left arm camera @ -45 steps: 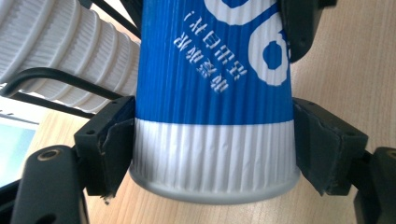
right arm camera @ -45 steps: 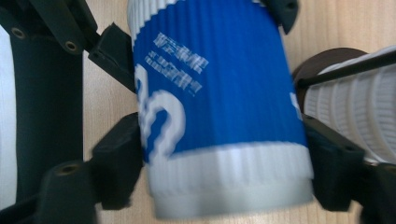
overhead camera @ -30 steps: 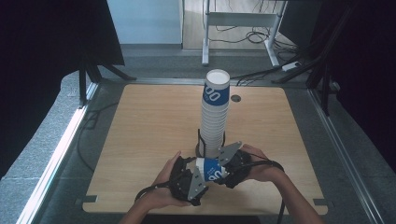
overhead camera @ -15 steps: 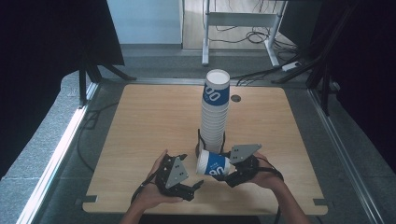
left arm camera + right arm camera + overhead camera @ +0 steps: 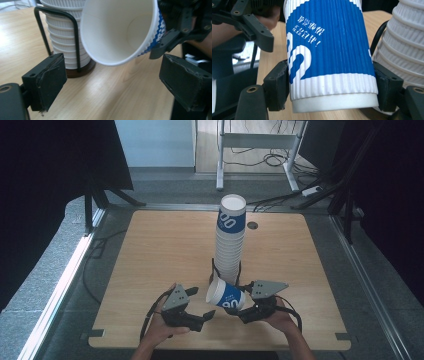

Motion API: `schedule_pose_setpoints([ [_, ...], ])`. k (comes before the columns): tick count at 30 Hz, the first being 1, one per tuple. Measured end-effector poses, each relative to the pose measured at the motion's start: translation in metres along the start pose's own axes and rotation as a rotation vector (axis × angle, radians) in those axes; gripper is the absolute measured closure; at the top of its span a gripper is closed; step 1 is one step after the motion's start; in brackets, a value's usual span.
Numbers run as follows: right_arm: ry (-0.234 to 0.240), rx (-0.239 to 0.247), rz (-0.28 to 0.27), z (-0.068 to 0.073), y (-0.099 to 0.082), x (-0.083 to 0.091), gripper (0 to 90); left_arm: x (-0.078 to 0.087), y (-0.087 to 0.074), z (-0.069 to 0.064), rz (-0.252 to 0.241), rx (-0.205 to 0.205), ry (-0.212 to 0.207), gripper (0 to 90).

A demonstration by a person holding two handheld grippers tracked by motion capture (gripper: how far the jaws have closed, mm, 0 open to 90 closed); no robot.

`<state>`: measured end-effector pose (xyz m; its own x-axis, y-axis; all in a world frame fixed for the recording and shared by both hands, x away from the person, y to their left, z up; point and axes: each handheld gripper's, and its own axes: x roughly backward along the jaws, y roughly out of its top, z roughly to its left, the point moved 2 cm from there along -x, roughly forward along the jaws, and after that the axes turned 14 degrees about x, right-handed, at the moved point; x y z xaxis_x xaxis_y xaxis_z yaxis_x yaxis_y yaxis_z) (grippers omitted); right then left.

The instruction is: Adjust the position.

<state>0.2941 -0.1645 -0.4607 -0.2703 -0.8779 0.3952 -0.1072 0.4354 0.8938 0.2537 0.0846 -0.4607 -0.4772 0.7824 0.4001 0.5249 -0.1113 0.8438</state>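
In the right gripper view the blue-and-white cup (image 5: 329, 57) runs past the top edge, so its rim is cut off. The cup stack (image 5: 66, 32) in the left gripper view loses its upper part at the frame's top, and the cup hides its right side.

loose blue-and-white ribbed paper cup (image 5: 226, 295): 1 counted | tall stack of the same ribbed paper cups (image 5: 230, 240): 1, cups in it too many to tell | black wire cup holder (image 5: 72, 30): 1 | black two-jaw grippers: 2 seen, left (image 5: 205, 315), right (image 5: 239, 312) | light wooden table (image 5: 150, 255): 1
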Motion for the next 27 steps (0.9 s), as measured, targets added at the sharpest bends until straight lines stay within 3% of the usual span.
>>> schedule_pose_setpoints([
  [4, -0.021, -0.034, -0.081, 0.003, -0.005, -0.002, 26.7, 0.001, -0.002, 0.001, -0.004, 0.013, 0.001, 7.8],
  [12, -0.031, -0.108, -0.141, 0.006, -0.017, -0.005, 26.7, 0.002, -0.005, 0.003, -0.019, 0.067, -0.028, 7.9],
  [14, -0.042, -0.11, -0.135, 0.006, -0.019, -0.006, 26.7, 0.002, -0.005, 0.004, -0.029, 0.103, -0.071, 7.9],
  [19, -0.047, -0.122, -0.168, 0.007, -0.019, -0.009, 26.6, 0.0, -0.007, 0.006, -0.035, 0.123, -0.072, 7.9],
  [27, -0.018, -0.134, -0.239, 0.012, -0.016, -0.012, 26.6, 0.002, -0.004, 0.0, -0.067, 0.146, -0.114, 7.8],
])
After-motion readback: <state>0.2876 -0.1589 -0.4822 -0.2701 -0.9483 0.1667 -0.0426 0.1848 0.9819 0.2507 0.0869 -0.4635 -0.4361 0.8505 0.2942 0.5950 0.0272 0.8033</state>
